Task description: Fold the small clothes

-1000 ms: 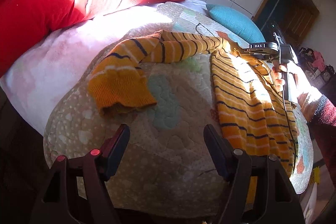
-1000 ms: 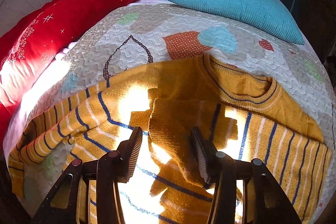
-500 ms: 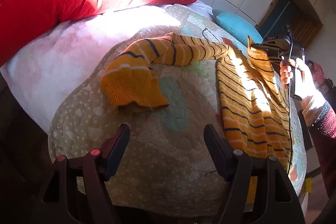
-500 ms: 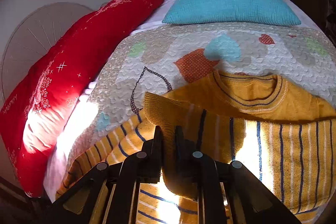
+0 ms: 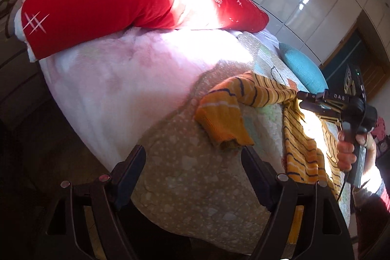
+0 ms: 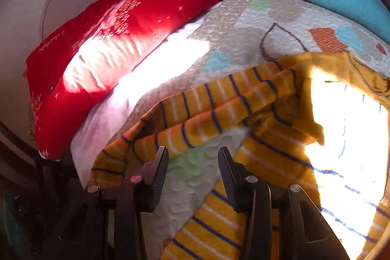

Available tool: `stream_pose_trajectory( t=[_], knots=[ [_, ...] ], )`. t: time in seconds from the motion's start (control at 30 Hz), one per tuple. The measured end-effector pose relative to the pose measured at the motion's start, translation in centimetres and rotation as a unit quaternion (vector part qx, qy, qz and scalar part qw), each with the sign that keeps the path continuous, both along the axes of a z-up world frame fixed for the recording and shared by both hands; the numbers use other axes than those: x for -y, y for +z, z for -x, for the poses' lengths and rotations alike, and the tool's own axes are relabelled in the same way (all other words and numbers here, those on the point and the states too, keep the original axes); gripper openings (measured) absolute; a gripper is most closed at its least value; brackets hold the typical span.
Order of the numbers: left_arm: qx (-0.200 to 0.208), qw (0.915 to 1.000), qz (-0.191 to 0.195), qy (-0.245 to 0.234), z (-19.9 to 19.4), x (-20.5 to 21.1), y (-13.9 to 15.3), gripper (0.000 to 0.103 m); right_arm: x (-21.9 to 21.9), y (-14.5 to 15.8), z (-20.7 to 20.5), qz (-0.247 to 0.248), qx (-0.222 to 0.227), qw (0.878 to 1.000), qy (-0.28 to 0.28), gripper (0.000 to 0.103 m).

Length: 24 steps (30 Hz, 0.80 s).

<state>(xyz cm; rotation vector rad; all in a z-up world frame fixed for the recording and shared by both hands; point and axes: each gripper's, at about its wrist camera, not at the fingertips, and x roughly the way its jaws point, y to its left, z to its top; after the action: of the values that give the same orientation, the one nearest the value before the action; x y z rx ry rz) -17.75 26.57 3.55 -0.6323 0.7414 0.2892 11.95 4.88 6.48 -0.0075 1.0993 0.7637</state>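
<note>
While both tools open empty, striped sweater (image 6: 256,109) lies flat.

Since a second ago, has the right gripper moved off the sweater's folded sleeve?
Yes. The right gripper, jaws opening and empty, has swung left toward the red pillow; it now faces the other sleeve, over bare quilt.

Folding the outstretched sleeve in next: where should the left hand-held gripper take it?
Grip the plain orange cuff, the sleeve's free end, lying flat on the quilt just beyond the left hand-held gripper. Its jaws are opening with nothing between them; come straight forward and down.
</note>
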Motion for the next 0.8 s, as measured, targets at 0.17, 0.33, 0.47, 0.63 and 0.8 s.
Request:
stream_pose_trajectory(
  t=[0.17,0.33,0.47,0.63,0.8],
  knots=[
    [0.005,0.9995,0.011,0.030,1.8,-1.6,-0.1,0.080,-6.3,-3.6,5.6,-0.012,-0.048,0.996,0.076,0.052],
    [0.008,0.9988,0.016,0.045,2.8,-2.2,-0.2,0.080,-10.0,-6.9,8.4,-0.009,-0.071,0.995,0.068,0.054],
    [0.006,0.9989,0.018,0.044,2.9,-2.0,-0.1,0.080,-11.1,-6.4,9.1,-0.009,-0.056,0.995,0.077,0.011],
    [0.011,0.9995,0.005,0.029,2.3,-0.6,1.2,0.080,-9.0,-0.6,8.6,0.009,0.026,0.996,0.080,0.010],
    [0.021,0.9997,-0.015,-0.007,0.5,1.5,2.7,0.080,-0.9,8.5,5.6,0.030,0.115,0.992,0.035,0.010]
  ],
)
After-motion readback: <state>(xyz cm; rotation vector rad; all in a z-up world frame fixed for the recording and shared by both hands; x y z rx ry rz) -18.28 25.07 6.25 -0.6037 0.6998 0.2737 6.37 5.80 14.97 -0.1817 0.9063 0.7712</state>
